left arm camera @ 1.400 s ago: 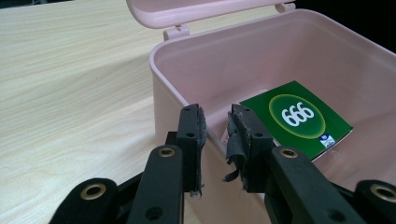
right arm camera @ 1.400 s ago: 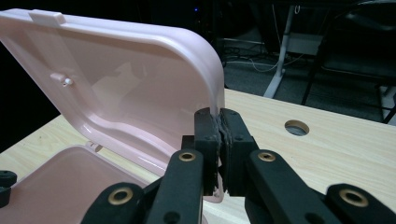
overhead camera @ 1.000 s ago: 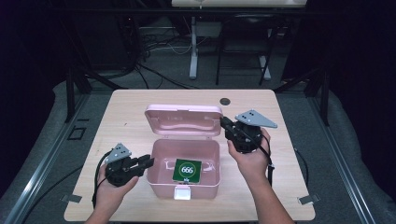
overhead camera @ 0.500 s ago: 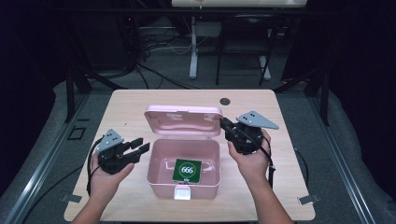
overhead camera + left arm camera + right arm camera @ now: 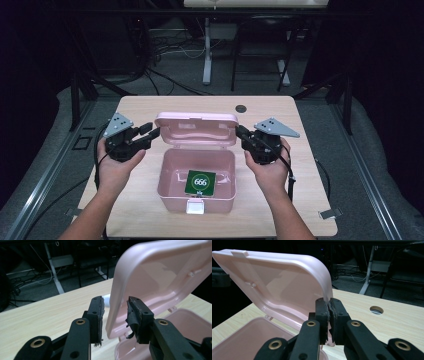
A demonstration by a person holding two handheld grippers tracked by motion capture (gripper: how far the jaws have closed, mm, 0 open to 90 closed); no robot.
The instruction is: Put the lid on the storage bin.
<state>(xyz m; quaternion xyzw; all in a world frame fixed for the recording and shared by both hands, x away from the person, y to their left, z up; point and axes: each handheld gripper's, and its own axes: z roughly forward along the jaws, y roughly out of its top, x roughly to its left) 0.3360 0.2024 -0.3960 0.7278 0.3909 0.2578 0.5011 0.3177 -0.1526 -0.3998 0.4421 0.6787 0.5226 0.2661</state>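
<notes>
A pink box [image 5: 169,186] stands open mid-table, its lid [image 5: 196,129] raised upright behind it. Inside lies a green card [image 5: 201,182] marked 666. My right gripper [image 5: 240,133] is shut on the lid's right edge; in the right gripper view its jaws pinch the lid's [image 5: 287,282] rounded corner at the gripper [image 5: 328,312]. My left gripper [image 5: 150,132] is open at the lid's left edge. In the left gripper view its jaws straddle the lid's [image 5: 155,277] rim with a gap on either side of the gripper [image 5: 115,315].
The wooden table [image 5: 150,107] has a round cable hole [image 5: 241,108] behind the box, also visible as the hole [image 5: 376,310] past my right jaws. A white latch [image 5: 195,206] sits on the box's front wall. Cables and a desk leg [image 5: 206,50] lie on the dark floor beyond.
My left gripper rose from beside the box's front left and moved away and right to the lid's left edge. The right gripper stayed on the lid.
</notes>
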